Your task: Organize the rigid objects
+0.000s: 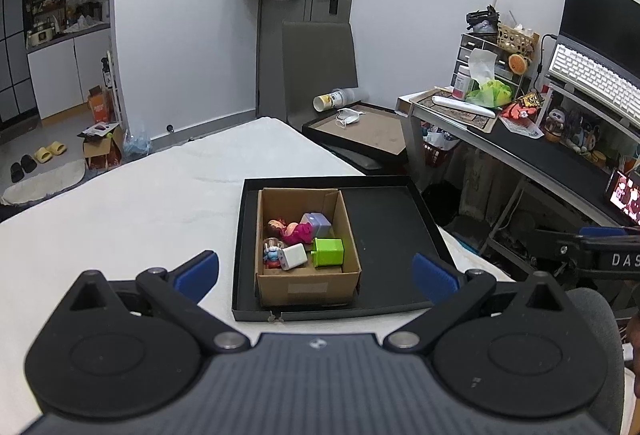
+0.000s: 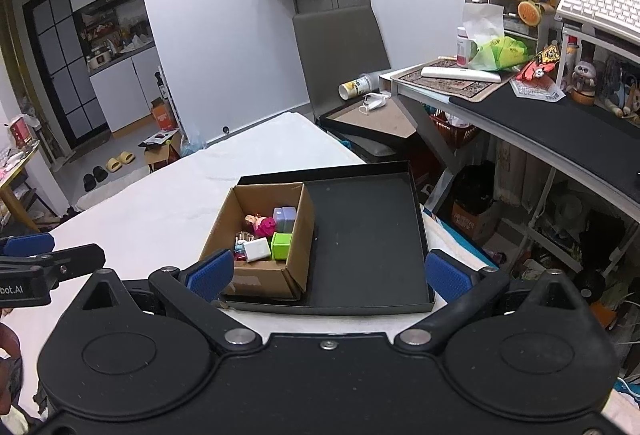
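Now both tongs (image 1: 316,269) (image 2: 328,273) gape, empty, above the cardboard box (image 1: 308,287).

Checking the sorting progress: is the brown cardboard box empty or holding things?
Holding things: the brown cardboard box contains a green cube, white cube, lavender block and pink figurine.

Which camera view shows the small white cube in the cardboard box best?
The left wrist view: the small white cube lies nearly whole in the brown cardboard box. In the right wrist view the cube looks smaller, near the open hand-held gripper's finger.

White bed (image 1: 120,219) carries 1 black tray (image 1: 384,219), near its edge.
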Available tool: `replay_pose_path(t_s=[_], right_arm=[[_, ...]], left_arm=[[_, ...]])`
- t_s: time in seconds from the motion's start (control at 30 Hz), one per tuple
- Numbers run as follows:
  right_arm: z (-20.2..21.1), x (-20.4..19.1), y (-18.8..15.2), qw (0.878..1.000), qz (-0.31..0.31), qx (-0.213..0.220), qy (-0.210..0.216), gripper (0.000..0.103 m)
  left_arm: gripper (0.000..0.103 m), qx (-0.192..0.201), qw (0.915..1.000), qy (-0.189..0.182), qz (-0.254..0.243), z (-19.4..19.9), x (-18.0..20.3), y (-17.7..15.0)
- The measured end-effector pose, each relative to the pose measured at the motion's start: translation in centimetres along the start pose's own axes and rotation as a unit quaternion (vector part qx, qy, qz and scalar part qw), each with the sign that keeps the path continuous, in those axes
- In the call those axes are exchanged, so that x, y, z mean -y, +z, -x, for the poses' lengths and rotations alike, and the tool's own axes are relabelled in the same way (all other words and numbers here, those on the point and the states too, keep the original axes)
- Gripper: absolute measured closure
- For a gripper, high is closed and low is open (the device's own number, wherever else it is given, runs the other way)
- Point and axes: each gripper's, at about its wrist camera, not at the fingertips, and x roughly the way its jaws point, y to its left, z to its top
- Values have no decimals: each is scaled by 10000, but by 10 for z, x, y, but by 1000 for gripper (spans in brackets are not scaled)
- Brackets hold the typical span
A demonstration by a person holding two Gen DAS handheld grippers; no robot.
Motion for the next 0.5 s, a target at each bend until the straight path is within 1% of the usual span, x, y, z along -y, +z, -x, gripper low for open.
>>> replay_pose_path(t_s=[0.23,0.5], right_arm=[[10,-2,-1,9999,70,101,12,0],[13,-5,0,9999,92,127,-11,0]], left_arm=[[1,58,10000,-57,-48,10,3,-3],[1,82,9999,-105,-66,13,2,-3]])
